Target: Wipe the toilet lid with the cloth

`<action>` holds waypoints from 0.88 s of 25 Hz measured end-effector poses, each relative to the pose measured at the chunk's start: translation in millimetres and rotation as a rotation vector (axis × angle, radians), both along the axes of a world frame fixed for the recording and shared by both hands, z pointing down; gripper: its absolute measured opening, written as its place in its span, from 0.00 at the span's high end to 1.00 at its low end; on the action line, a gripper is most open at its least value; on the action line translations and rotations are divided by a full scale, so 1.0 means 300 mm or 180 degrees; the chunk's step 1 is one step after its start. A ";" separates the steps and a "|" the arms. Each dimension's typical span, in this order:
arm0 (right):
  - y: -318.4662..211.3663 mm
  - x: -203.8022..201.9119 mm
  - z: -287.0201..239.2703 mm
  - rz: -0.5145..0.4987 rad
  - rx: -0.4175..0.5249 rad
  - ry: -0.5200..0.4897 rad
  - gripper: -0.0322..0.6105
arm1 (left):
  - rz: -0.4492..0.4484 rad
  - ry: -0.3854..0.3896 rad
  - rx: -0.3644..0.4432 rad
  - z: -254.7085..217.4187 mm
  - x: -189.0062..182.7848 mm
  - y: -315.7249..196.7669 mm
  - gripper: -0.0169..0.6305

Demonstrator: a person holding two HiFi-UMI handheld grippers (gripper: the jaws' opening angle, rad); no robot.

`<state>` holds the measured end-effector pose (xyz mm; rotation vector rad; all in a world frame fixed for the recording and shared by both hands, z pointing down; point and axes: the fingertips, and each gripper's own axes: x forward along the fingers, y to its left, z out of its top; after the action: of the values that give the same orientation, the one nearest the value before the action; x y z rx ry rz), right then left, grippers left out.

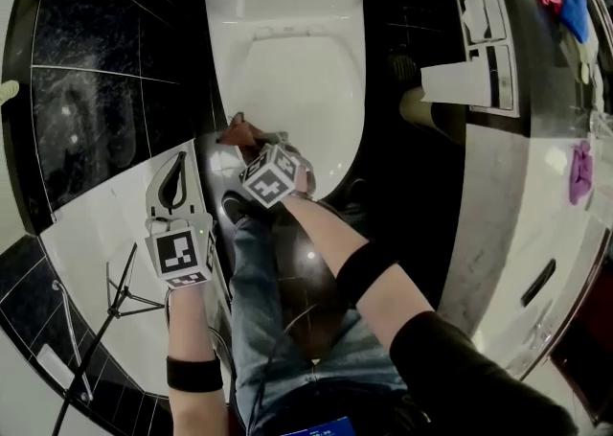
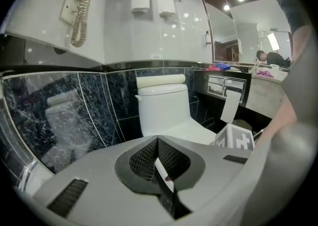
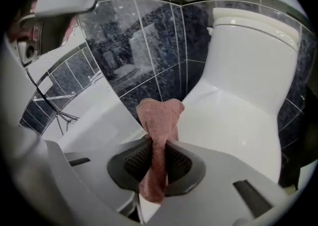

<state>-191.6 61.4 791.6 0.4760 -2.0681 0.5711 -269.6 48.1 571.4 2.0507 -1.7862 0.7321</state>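
Pinching the pink cloth [image 3: 158,118], the right tool [image 3: 158,160] hovers beside the left edge of the toilet lid [image 1: 297,89], mid-frame; the left tool [image 2: 159,165], pressed together and empty, sits lower left.

We see a salmon-pink woven cloth [image 3: 158,120] against the glossy white ceramic toilet lid [image 1: 302,89]. The black wall tiles [image 3: 144,56] carry white marbled flecks and pale grout lines. The pale grey plastic right gripper [image 3: 158,145] has black cross-hatched pads [image 3: 134,160], and its cube [image 1: 271,177] is white with black square markers. The jeans [image 1: 259,300] are faded blue and the sleeve [image 1: 479,377] is black.
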 end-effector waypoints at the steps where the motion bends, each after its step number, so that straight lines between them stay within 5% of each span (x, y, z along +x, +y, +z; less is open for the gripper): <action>1: 0.035 -0.051 0.019 -0.0078 -0.0038 0.0022 0.83 | -0.0008 -0.0023 0.0005 0.004 -0.018 0.012 0.97; 7: 0.099 -0.015 0.144 0.0026 -0.0286 0.0238 0.83 | -0.0079 -0.0032 -0.0008 0.035 -0.078 0.057 0.97; 17: -0.113 0.701 0.115 0.0675 0.0050 0.0755 0.83 | 0.0118 -0.0028 -0.0031 0.035 0.054 0.028 0.97; 22: -0.147 0.841 0.125 0.0772 0.0017 0.0773 0.83 | 0.0101 -0.0059 -0.0034 0.015 0.147 -0.002 0.97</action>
<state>60.7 17.4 829.1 0.7678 -1.7935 0.6168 -225.5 47.4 576.0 2.0766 -1.7596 0.7702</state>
